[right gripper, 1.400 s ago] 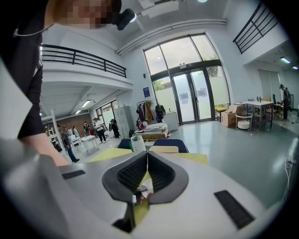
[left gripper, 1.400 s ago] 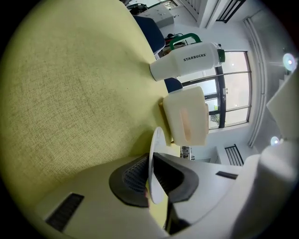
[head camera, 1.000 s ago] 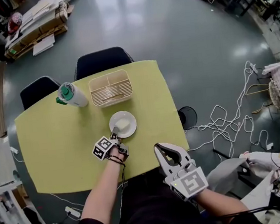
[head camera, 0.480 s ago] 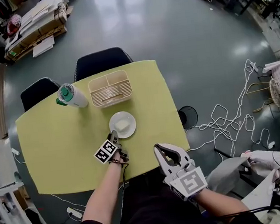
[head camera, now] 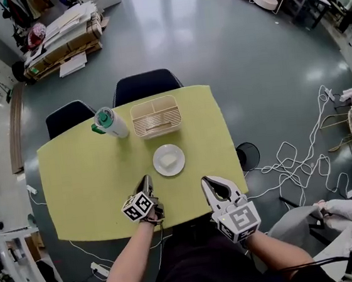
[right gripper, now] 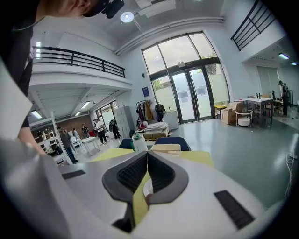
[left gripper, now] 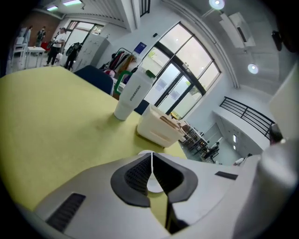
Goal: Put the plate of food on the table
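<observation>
A white plate (head camera: 169, 160) with a pale piece of food (head camera: 171, 162) rests on the yellow table (head camera: 83, 182), right of centre. My left gripper (head camera: 145, 182) lies near the table's front edge, a short way back from the plate and apart from it. Its jaws are closing: in the left gripper view the pads of the left gripper (left gripper: 152, 155) meet with nothing between them. My right gripper (head camera: 207, 181) hangs at the front right edge, shut and empty. The right gripper (right gripper: 147, 155) points over the table toward the plate.
A white cup with a green lid (head camera: 111, 122) and a cream slatted basket (head camera: 155, 116) stand at the table's far side; the cup (left gripper: 133, 93) and basket (left gripper: 159, 126) lie ahead of the left gripper. Two dark chairs (head camera: 146, 84) stand behind. Cables (head camera: 291, 155) trail on the floor to the right.
My left gripper has let go of the plate's rim, drawn back toward the front edge and closed its jaws. The plate stays on the table. The right gripper has kept its place.
</observation>
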The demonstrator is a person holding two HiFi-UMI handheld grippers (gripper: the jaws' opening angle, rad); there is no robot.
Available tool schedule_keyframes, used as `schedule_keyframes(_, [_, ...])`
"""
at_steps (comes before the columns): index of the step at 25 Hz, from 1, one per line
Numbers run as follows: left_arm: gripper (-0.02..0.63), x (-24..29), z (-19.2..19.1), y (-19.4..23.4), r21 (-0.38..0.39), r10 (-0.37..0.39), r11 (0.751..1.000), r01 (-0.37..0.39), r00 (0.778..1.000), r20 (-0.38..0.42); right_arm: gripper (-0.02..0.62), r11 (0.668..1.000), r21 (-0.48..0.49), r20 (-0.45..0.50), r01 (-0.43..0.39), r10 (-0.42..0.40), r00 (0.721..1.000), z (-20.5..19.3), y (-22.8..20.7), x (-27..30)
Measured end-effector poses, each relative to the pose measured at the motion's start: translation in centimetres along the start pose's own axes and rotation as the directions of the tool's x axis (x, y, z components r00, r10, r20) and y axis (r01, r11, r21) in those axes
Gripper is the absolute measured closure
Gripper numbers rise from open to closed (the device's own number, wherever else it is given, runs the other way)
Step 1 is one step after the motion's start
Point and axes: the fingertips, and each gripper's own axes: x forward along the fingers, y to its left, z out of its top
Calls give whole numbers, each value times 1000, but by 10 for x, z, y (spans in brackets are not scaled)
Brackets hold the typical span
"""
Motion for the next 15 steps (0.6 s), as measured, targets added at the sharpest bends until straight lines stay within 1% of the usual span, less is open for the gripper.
schedule_keyframes(2, [595,-25,17,-12,36,-36,999,35,999,29,583,1000,1,8,-14,14,1000,4,6,3])
schedule_keyframes(4, [597,-50,30,-28,72,-77,995,73,996,51,583,1000,2,13,-27,27,1000,7,13,5])
schedule_keyframes(7, [597,-88,48,-54,151,-130,982,118,989,72,583,999,-1,19,-41,41,999,12,25,3])
schedule_keyframes(10, [597,-121,69,-80,242,-169,960,141,981,99,583,998,-13,31,-59,59,998,22,37,4])
schedule_keyframes(13, [597,-150,94,-108,330,-205,932,152,970,131,583,996,-39,49,-76,78,996,38,48,4])
schedule_keyframes(15, [597,-170,106,-125,372,-227,915,158,962,149,583,996,-50,56,-80,83,995,47,54,2])
